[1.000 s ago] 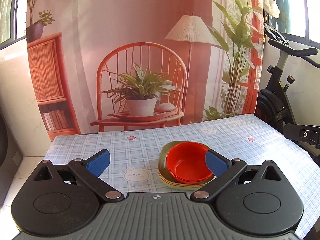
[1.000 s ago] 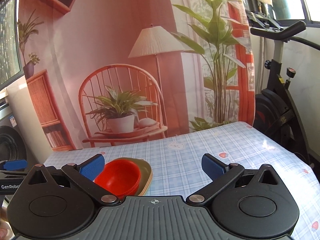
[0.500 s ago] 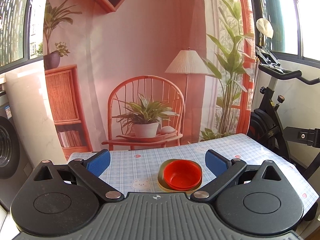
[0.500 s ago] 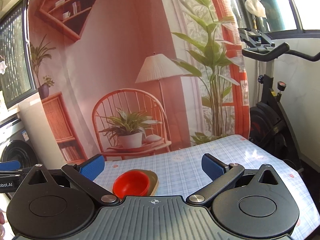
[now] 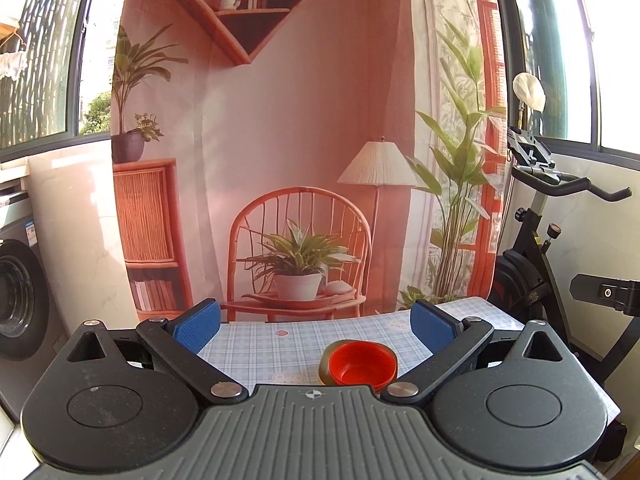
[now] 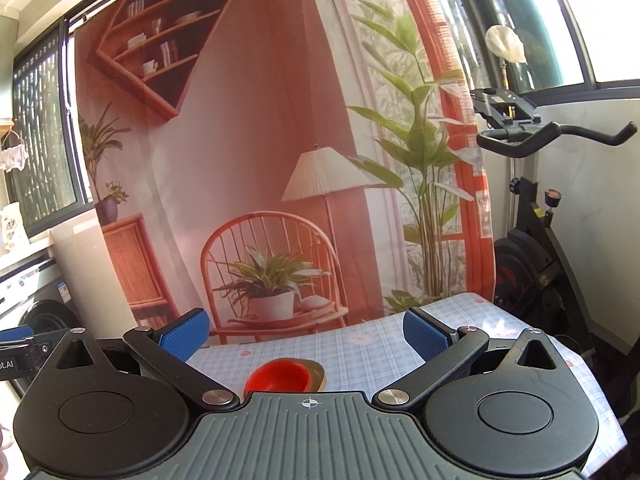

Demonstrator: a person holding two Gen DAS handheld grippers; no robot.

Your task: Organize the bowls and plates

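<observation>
1. Both tools stand with their blue pads spread wide and nothing between them: the left tool (image 5: 314, 326) and the right tool (image 6: 306, 326) hang above the near edge of the bench, well apart from the dishes.
2. Behind the bench, far ahead of both tools, hangs a printed backdrop (image 5: 304, 120) showing a wicker chair, a potted plant, a lamp and shelves.
3. To the right of the tools stands a black exercise bike (image 6: 536, 240); to the left is a washing machine (image 5: 20, 300).
4. Under the tools' fingers lies the bench (image 5: 256, 348), covered by a pale blue checked cloth with small bear prints.
5. Ahead of the left tool, nearer its right finger, sits an olive-green plate stack (image 5: 326, 362) on the bench.
6. Nested on that stack are glossy red bowls (image 5: 362, 360), open side up; from the right tool they sit ahead and slightly left of centre (image 6: 280, 376).
7. The near rims of the bowls and plates are cut off by each tool's grey body, and the number of stacked pieces cannot be told.
</observation>
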